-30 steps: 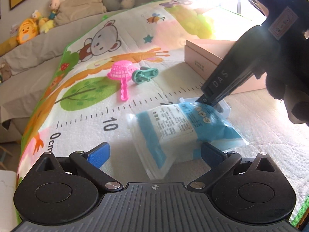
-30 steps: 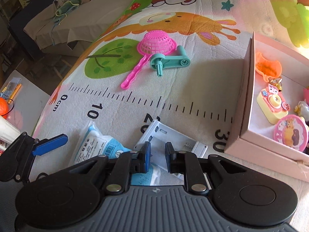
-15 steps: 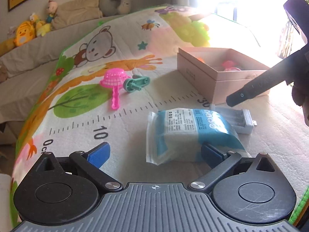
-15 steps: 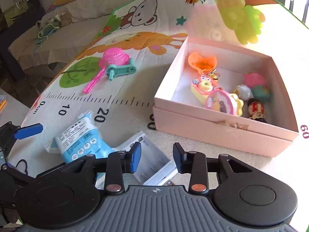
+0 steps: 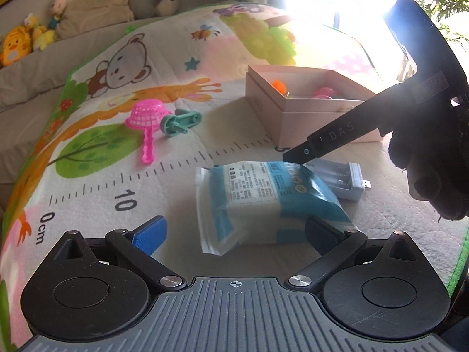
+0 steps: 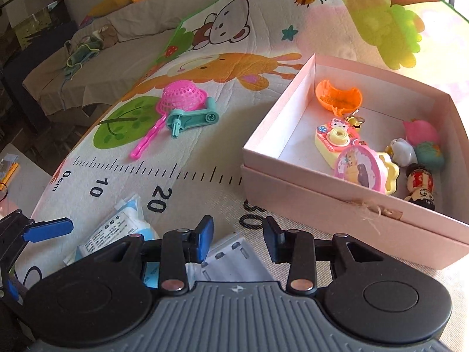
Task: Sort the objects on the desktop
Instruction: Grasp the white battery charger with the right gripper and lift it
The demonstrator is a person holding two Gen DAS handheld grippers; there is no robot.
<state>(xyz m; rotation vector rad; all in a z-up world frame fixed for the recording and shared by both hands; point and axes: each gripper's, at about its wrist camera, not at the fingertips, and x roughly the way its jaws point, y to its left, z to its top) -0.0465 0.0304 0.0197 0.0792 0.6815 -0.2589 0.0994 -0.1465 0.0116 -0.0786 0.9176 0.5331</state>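
Observation:
A blue and white packet (image 5: pixel 263 199) lies on the play mat between the wide-open fingers of my left gripper (image 5: pixel 234 230); it also shows in the right wrist view (image 6: pixel 117 230). A white battery charger (image 5: pixel 340 176) lies just behind the packet and shows below my right gripper (image 6: pixel 231 259). My right gripper (image 6: pixel 238 234) is open and empty above the charger; its fingertip (image 5: pixel 296 155) hangs over the packet's far edge. A pink strainer (image 6: pixel 178 99) and a teal toy part (image 6: pixel 190 118) lie further out on the mat.
An open pink box (image 6: pixel 328 202) holding several small toys stands to the right. Its wall (image 5: pixel 296 120) shows behind the charger. The colourful mat (image 6: pixel 205 164) has a printed ruler. A sofa with plush toys (image 5: pixel 17 47) lies beyond its far edge.
My right gripper has opened, lifted off the charger and pulled back, so the pink box came into full view. My left gripper has shifted left; the packet now sits between its fingers.

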